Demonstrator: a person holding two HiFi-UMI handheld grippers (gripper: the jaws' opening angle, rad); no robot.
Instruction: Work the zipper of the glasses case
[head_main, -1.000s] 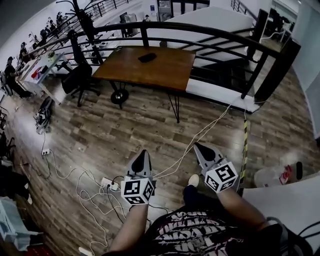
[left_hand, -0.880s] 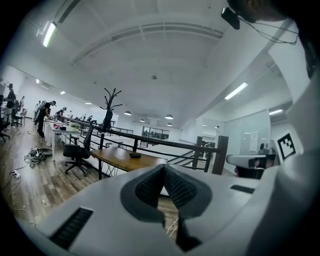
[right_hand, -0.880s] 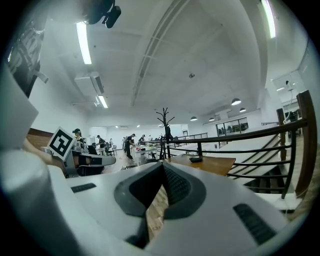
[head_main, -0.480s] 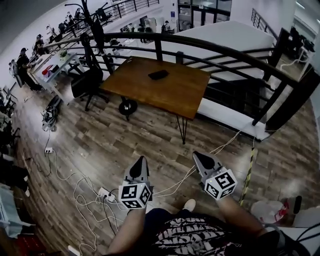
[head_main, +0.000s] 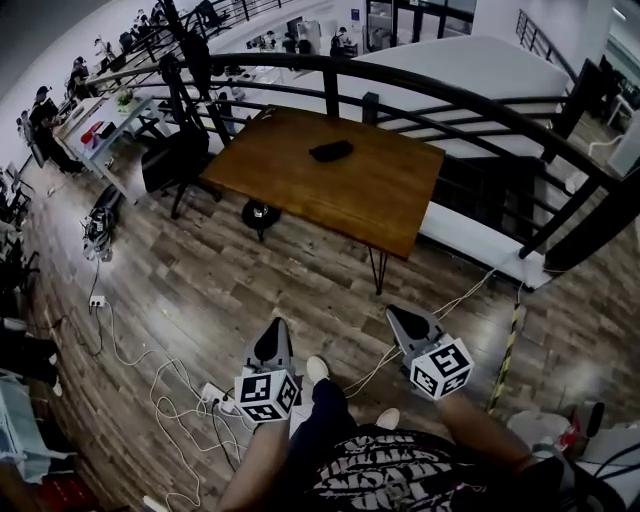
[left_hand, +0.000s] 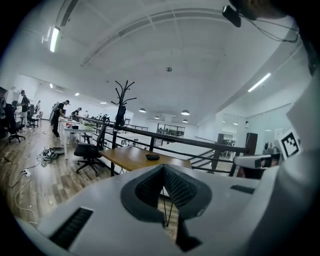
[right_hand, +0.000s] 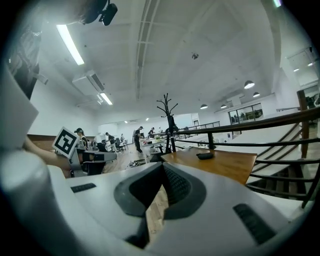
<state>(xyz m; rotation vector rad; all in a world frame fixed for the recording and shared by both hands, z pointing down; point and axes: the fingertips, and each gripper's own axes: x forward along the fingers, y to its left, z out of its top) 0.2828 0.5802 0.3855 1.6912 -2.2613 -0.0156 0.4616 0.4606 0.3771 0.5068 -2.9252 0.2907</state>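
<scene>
So you've got both grippers held out low in front of you, over the wood plank floor (head_main: 250, 270) and well short of the table (head_main: 380, 195). The left gripper (head_main: 275, 325) has its jaws pressed right together with nothing between them, and its own view shows the two dark pads meeting in a point. It's the same deal with the right gripper (head_main: 398, 316): jaws closed on each other, empty. The glasses case (head_main: 330, 151) is the small dark thing lying flat on the wooden table, on the far half of the top and apart from the edges. Nothing is touching it, and both grippers are well apart from it. Both gripper views point roughly level toward that table, and the case shows up as a little dark lump on the tabletop past the jaw tips. A black railing (head_main: 470, 105) curves round behind the table, and a dark office chair (head_main: 165, 160) sits just beside its left end. White cables (head_main: 165, 375) and a power strip (head_main: 213, 394) are sprawled on the floor by your left gripper. One of your light shoes (head_main: 317, 368) is poking out between the two grippers.
</scene>
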